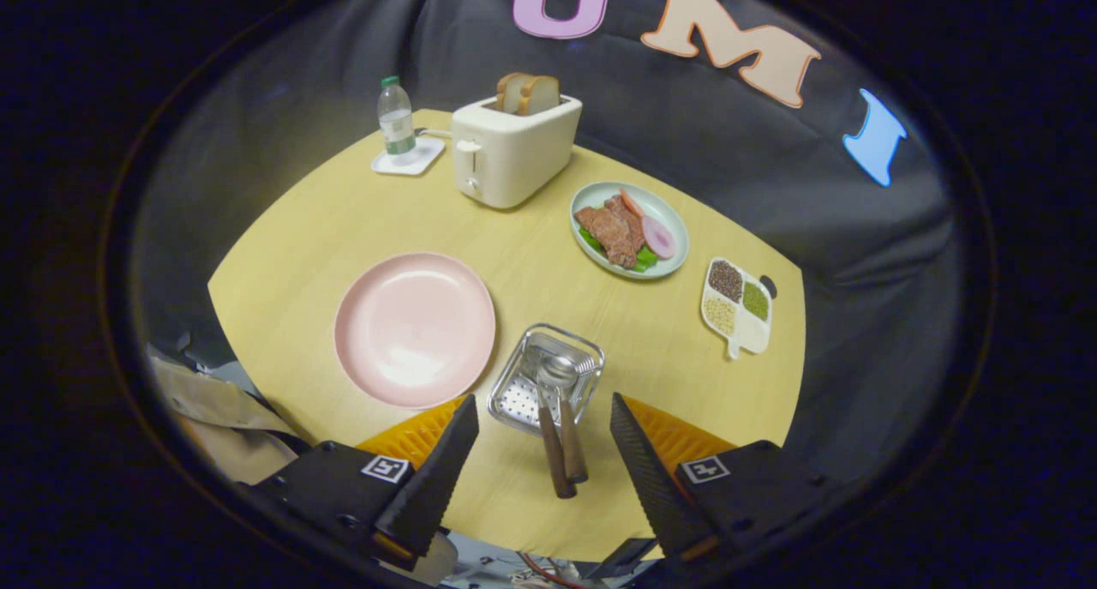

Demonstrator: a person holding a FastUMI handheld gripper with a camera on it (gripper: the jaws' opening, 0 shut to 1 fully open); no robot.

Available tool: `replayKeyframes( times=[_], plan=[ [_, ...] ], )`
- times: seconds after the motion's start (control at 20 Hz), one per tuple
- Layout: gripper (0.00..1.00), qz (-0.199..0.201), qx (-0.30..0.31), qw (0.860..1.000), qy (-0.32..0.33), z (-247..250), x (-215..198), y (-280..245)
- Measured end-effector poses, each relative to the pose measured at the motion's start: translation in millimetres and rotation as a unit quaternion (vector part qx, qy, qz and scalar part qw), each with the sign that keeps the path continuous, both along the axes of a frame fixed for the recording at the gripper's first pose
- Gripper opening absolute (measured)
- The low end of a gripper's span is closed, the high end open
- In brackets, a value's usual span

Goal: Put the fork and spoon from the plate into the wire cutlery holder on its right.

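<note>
The pink plate (415,327) lies bare on the yellow table (343,220), ahead and left of my fingers. To its right stands the metal cutlery holder (547,380). The spoon (559,375) and the fork (584,368) rest in it with their heads inside, and their two brown handles (563,450) stick out over the near rim toward me. My gripper (543,439) is open, its two black fingers apart on either side of those handles, touching neither.
A white toaster (511,147) with bread stands at the back, with a water bottle (396,117) on a coaster to its left. A plate of food (630,229) and a small divided dish of grains (737,308) sit to the right.
</note>
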State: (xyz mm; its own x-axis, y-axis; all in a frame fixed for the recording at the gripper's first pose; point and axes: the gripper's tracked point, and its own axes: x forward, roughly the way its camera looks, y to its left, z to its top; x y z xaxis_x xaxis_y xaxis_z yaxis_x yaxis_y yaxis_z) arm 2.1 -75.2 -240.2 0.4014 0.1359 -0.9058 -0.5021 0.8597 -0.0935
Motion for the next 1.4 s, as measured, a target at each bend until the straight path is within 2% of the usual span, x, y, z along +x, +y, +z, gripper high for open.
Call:
replayKeyframes(
  times=[0.2, 0.45, 0.75, 0.95, 1.4],
  plan=[
    [1.00, -0.052, 0.067, 0.993, -0.081, 29.0, 13.8, 28.2],
    [0.99, -0.123, 0.147, 0.960, -0.203, 76.9, 22.6, 52.7],
    [0.99, -0.155, 0.180, 0.914, -0.328, 116.4, 19.6, 62.1],
    [0.99, -0.174, 0.195, 0.877, -0.402, 138.2, 17.1, 63.1],
    [0.99, -0.180, 0.189, 0.865, -0.429, 138.6, 19.5, 70.5]
  ],
)
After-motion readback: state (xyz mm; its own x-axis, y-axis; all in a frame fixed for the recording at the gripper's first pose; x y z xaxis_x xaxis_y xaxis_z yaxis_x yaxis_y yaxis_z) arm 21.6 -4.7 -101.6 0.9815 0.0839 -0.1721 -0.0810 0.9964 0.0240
